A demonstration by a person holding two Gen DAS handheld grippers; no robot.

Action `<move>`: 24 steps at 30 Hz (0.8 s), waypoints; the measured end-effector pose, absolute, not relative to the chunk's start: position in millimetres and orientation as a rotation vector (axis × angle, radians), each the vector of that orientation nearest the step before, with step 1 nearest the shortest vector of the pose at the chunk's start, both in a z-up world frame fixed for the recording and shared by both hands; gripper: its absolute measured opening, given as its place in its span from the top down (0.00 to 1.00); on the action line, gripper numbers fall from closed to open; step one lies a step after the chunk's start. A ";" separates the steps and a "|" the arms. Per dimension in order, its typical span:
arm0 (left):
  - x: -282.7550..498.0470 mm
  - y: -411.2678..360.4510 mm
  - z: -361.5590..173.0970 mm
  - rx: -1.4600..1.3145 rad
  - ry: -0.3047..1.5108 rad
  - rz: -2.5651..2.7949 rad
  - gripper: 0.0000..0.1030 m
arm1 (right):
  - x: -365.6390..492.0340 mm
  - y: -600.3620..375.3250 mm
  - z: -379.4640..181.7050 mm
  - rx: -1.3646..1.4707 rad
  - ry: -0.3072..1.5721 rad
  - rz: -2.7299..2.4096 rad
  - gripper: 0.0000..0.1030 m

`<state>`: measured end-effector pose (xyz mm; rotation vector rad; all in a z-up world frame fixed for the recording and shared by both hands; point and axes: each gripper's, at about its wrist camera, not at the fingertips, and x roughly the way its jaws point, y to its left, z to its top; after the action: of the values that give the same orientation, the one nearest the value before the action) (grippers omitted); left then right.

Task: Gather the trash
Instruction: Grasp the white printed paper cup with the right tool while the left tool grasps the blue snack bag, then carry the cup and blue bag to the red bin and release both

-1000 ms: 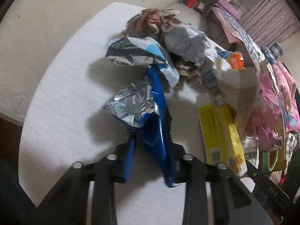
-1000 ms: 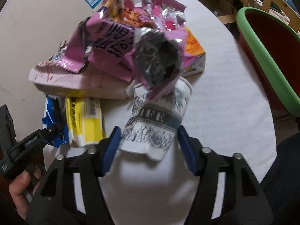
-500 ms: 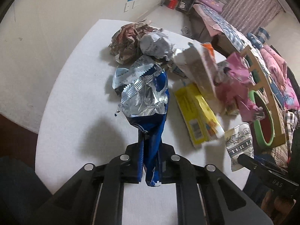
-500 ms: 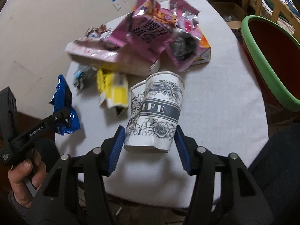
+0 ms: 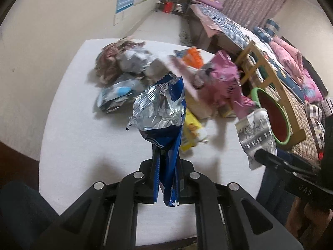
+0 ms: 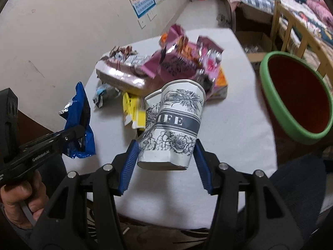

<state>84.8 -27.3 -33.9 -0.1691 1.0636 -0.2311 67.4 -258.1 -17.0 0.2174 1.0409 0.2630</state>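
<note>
The snack wrapper is deep blue outside and crinkled silver foil inside. The paper cup is white with black line-drawn flowers and a dark grey band with white letters. The bench is plain white. The bin has a green rim and a dark red inside. A flattened carton is yellow; the torn bags are pink.

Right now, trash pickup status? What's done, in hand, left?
Done: nothing visibly binned; the part of the green-rimmed bin in view looks empty.
In hand: left gripper is shut on the blue foil wrapper; right gripper holds the floral paper cup. Both are clear of the table.
Left: pink wrappers, a yellow box and crumpled wrappers are on the table.
</note>
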 end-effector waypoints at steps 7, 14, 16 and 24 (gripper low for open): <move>92.6 -64.8 -14.0 -0.118 1.042 -0.311 0.92 | 65.1 -295.7 0.8 0.231 0.985 0.216 0.49; 101.6 -105.4 1.7 -0.077 1.024 -0.388 0.92 | 71.9 -332.1 14.2 0.215 0.945 0.163 0.49; 105.4 -117.7 6.3 -0.065 1.023 -0.409 0.92 | 75.5 -338.1 17.0 0.191 0.938 0.151 0.49; 121.3 -171.1 21.5 -0.025 1.013 -0.504 0.92 | 81.2 -369.8 27.7 0.175 0.917 0.110 0.49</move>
<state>121.3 -171.1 21.5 -0.0245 1.0127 -0.5041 81.2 -369.8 27.7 0.1752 0.9169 0.1103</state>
